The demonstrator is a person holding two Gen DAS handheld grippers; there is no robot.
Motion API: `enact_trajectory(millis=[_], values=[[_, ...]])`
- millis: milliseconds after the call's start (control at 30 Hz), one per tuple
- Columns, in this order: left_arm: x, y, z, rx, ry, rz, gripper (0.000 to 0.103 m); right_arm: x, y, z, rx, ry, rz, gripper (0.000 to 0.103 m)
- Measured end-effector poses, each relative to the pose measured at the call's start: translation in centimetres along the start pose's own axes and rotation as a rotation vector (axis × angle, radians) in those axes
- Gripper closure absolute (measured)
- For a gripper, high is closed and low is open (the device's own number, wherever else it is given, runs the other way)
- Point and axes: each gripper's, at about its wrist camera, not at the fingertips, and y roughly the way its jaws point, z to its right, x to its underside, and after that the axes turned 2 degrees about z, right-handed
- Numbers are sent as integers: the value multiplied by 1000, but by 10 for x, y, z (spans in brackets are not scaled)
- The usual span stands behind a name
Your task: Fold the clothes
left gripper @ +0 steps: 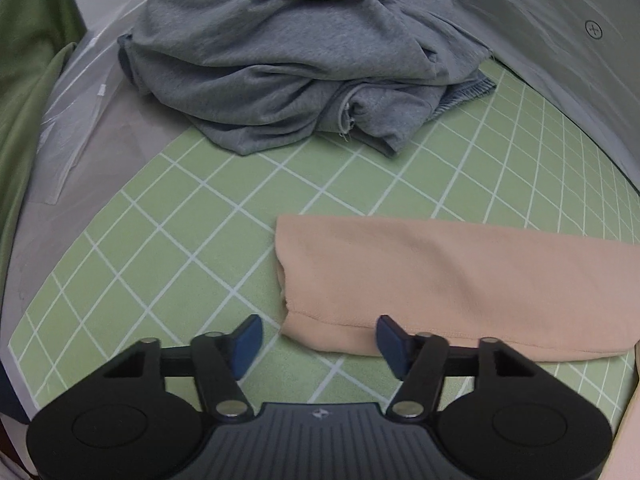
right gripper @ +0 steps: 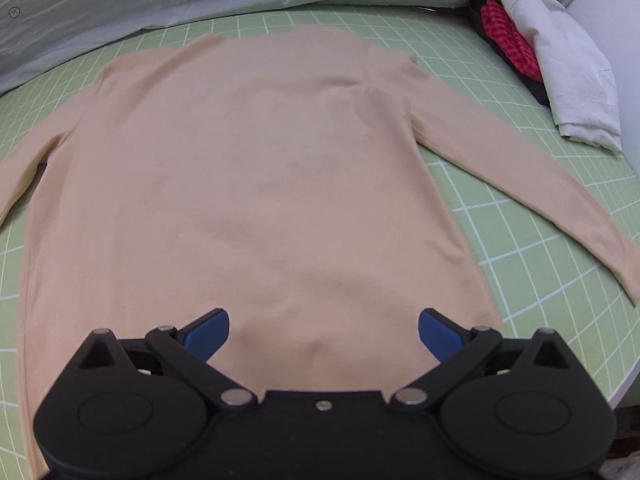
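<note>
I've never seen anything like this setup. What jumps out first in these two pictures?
A peach long-sleeved top lies spread flat on a green gridded mat, filling the middle of the right wrist view, sleeves angled out to both sides. At the far edge of the mat in the left wrist view sits a crumpled grey garment. Low in each picture a black tool with blue-tipped fingers stands open: the left gripper by a sleeve end, the right gripper over the top's hem.
</note>
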Motion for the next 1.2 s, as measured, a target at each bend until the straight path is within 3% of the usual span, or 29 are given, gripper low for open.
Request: enact_trajectory(millis=[133, 367, 533, 667, 800, 900, 967, 1033, 1200], values=[[2, 0, 2, -6, -23, 13, 93, -1, 3, -4, -8, -3, -7, 1], [1, -26, 28, 35, 45, 91, 97, -2, 8, 4, -18, 23, -2, 1], [6, -55, 79, 100, 137, 151, 97, -9, 12, 25, -40, 88, 13, 3], [23, -82, 140, 214, 233, 172, 98, -17, 13, 47, -69, 164, 45, 3], [58, -112, 209, 397, 365, 165, 98, -23, 15, 67, -85, 196, 68, 3], [89, -128, 254, 522, 500, 164, 89, -24, 16, 80, -86, 203, 76, 3], [102, -132, 274, 522, 568, 165, 55, -25, 17, 86, -86, 202, 77, 3], [107, -129, 282, 471, 592, 175, 40, -27, 18, 90, -86, 194, 84, 3], [92, -101, 265, 286, 516, 123, 31, -37, 15, 66, -125, 145, 108, 3]])
